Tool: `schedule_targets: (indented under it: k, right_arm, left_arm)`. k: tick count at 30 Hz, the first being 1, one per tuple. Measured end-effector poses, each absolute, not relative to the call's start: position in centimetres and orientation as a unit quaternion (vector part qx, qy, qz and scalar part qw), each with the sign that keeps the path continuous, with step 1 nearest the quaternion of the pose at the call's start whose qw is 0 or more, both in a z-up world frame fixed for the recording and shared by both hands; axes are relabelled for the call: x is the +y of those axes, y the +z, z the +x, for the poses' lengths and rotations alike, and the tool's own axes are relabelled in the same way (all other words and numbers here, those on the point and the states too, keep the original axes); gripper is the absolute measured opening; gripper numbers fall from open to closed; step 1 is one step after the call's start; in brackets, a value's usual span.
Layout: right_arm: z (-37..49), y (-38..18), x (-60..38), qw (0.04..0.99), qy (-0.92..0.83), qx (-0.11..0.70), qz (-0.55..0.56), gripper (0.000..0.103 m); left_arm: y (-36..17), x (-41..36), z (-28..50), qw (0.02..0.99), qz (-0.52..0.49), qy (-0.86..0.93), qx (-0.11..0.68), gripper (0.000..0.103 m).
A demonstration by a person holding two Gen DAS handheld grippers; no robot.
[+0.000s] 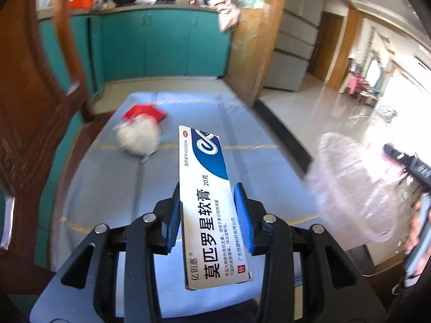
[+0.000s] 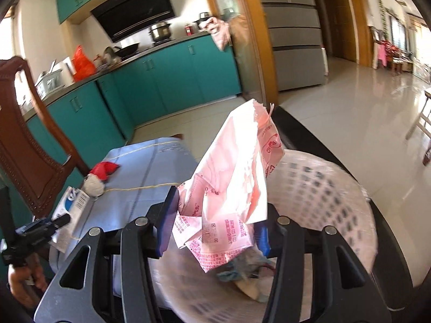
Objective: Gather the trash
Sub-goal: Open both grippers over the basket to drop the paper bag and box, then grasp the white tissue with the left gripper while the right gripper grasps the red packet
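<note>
A: Right, where does the collecting stand?

B: Mid-carry, I'd say. The left gripper (image 1: pixel 207 215) has its blue pads pinching a white-and-blue ointment box (image 1: pixel 208 202) across its width, lifted clear of the blue tablecloth (image 1: pixel 107 188). The right gripper (image 2: pixel 214 223) is clamped on a crumpled pink printed paper wrapper (image 2: pixel 231 177), which hangs just above the translucent perforated waste basket (image 2: pixel 323 193).

A: Anything in the basket?

B: Some scraps lie at the bottom, too blurred to name. It stands beside the table edge, on the right.

A: So what comes next?

B: Probably the right jaws need to spread so the wrapper drops inside the rim. Then the box must swing across to the basket, and it's long, so it should go in end first.

A: And what's left on the table?

B: A white fluffy ball (image 1: pixel 137 137) touching a red packet (image 1: pixel 144 111), both well beyond the box.
</note>
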State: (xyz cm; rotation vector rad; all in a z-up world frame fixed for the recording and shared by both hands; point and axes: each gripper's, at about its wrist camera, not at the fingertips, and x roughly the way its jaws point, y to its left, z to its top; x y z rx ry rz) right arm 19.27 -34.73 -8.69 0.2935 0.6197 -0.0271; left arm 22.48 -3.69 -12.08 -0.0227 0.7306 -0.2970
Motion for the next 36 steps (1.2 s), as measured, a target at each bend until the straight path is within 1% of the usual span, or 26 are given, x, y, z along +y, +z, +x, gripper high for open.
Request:
schedule_targets:
  k: [4,7,15,22,25,27,29,30,32,36]
  right_arm:
    - [17.9,-9.3,-36.9,0.94,-0.031,0.304,0.15,0.05]
    - [16.9,-9.8,-38.4,0.939,-0.045,0.304,0.151,0.05]
    - [14.8,-10.3,-41.9,0.936,-0.075,0.3,0.168,0.05]
    - [14.0,-10.9,-43.3,0.932,-0.088,0.303,0.177,0.05]
    - [14.5,-11.1,-43.0,0.931,-0.085,0.307,0.176,0.05]
    - [15.0,-11.2,-42.8,0.931,-0.081,0.311,0.174,0.052]
    - [15.4,-11.2,-42.5,0.93,-0.08,0.314,0.176,0.055]
    - [15.6,-11.3,-42.3,0.929,-0.077,0.315,0.178,0.058]
    - [16.1,-11.3,-42.2,0.928,-0.076,0.318,0.178,0.061]
    - [16.7,-11.2,-41.6,0.928,-0.069,0.324,0.168,0.074]
  left_arm:
    - [-9.8,-9.0,21.9,0.915,-0.004,-0.212,0.343,0.038]
    - [-9.5,-13.5,21.7,0.902,0.006,-0.259,0.347,0.038]
    - [-12.2,-24.3,21.4,0.853,0.041,-0.356,0.38,0.038]
    - [-14.0,-27.7,21.5,0.838,0.066,-0.37,0.396,0.038]
    - [-14.5,-27.8,21.3,0.834,0.072,-0.371,0.402,0.04]
    - [-14.6,-27.3,21.7,0.839,0.069,-0.362,0.4,0.046]
    - [-14.2,-26.3,22.0,0.846,0.062,-0.353,0.394,0.063]
    - [-13.9,-25.5,22.1,0.853,0.057,-0.344,0.388,0.066]
    - [-13.4,-23.9,22.5,0.863,0.047,-0.328,0.38,0.067]
    - [-12.3,-19.5,23.8,0.896,0.026,-0.259,0.359,0.072]
